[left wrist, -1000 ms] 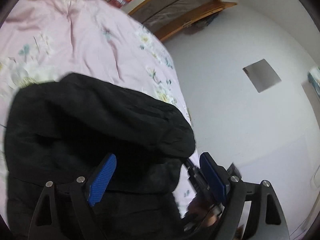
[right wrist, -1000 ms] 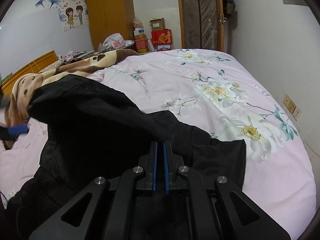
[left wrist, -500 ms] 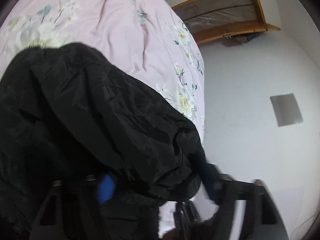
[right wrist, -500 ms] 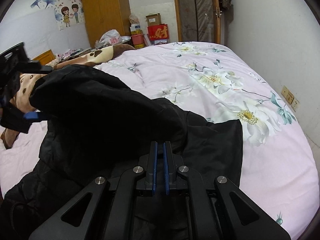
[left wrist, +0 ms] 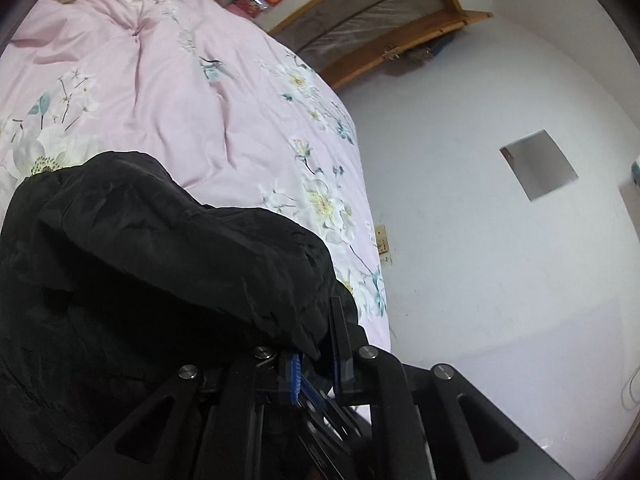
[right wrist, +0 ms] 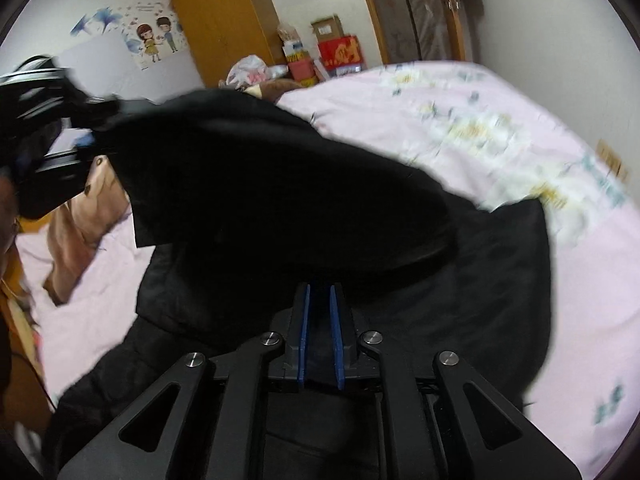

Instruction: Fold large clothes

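left hand-held gripper (left wrist: 316, 354): jaws just closed, clamped on a fold of the black jacket (left wrist: 152, 264) | right hand-held gripper (right wrist: 320, 316): jaws nearly together, narrow gap, dark cloth between, a grip can't be told | jacket: lies on pink floral bed (left wrist: 168, 92), one part lifted off it | right view blurred

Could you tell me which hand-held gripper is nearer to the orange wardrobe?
Left. In the right wrist view the left hand-held gripper holds the black coat up toward the wardrobe, while the right hand-held gripper sits at the coat's near end.
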Demonstrator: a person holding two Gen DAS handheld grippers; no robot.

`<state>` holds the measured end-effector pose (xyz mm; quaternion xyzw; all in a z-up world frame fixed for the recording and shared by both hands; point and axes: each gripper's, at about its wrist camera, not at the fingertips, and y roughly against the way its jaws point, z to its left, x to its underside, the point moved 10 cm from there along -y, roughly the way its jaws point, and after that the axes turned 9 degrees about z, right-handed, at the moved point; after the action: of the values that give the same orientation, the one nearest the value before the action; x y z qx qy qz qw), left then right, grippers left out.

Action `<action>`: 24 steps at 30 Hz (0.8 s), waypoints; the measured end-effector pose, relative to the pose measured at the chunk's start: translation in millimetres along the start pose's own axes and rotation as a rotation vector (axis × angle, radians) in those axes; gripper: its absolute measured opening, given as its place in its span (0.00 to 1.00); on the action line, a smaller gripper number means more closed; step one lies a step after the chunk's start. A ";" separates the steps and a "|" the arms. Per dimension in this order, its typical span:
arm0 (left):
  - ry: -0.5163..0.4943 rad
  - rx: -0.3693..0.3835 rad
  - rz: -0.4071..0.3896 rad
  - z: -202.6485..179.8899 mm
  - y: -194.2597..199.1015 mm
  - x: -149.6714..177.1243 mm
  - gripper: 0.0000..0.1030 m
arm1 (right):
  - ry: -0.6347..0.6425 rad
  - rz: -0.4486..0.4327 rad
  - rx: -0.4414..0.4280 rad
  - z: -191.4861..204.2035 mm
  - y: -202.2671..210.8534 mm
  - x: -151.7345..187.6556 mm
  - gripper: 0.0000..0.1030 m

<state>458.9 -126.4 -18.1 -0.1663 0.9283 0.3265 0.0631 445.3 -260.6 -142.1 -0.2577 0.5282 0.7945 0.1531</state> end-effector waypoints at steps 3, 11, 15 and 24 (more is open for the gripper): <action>-0.080 -0.028 0.043 -2.4 -2.9 25.3 0.11 | -0.022 0.000 -0.055 0.9 -24.0 -15.7 0.10; -0.155 -0.105 0.138 42.5 -19.5 69.4 0.04 | -0.223 -0.072 0.117 -82.0 -24.5 -59.7 0.10; -0.180 -0.143 0.210 62.0 -36.5 97.6 0.04 | -0.266 -0.069 0.059 -91.5 -17.6 -61.9 0.10; -0.178 -0.190 0.245 104.9 -53.6 131.6 0.04 | -0.071 -0.124 0.101 -66.0 63.0 -41.6 0.16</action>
<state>355.3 -135.0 -160.9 -0.0278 0.8973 0.4314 0.0888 463.3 -344.9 -90.9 -0.2536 0.5449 0.7643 0.2337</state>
